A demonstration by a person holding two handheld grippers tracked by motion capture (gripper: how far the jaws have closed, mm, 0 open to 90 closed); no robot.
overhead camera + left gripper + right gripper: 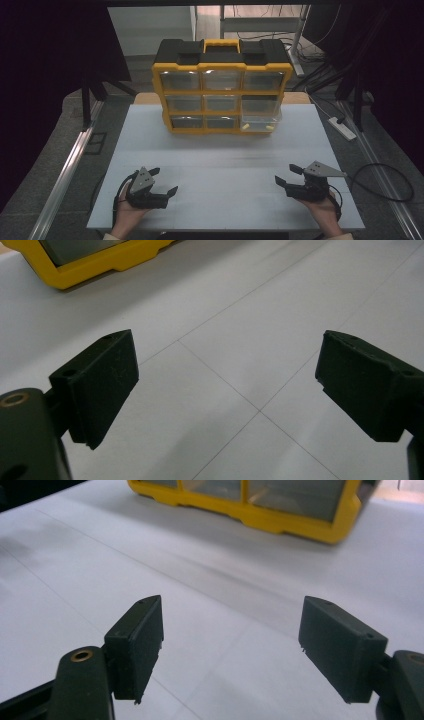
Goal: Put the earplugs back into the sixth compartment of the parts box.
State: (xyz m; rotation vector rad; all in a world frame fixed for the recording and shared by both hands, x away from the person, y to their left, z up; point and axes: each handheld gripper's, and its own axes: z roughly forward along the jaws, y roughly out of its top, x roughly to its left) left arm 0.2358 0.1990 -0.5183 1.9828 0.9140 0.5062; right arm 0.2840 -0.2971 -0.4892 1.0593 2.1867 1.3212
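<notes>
A yellow and black drawer organizer (pixel 222 87) with clear drawers stands upright at the far middle of the white table (pixel 225 160). Its bottom right drawer (pixel 259 122) is pulled out a little. My left gripper (pixel 163 181) rests low near the table's front left, held in a hand, open with nothing between its jaws; its open jaws (pixel 225 390) face bare tabletop. My right gripper (pixel 289 174) sits near the front right, also open and empty, and its open jaws (pixel 230 645) point toward the organizer's yellow base (pixel 260 515). The organizer's yellow corner (pixel 90 265) appears at the top left of the left gripper view.
A power strip (pixel 342 128) and cables (pixel 385 180) lie on the floor right of the table. Dark curtains flank both sides. A metal rail (pixel 65 175) runs along the floor at the left. Bare tabletop spans the space between the grippers and the organizer.
</notes>
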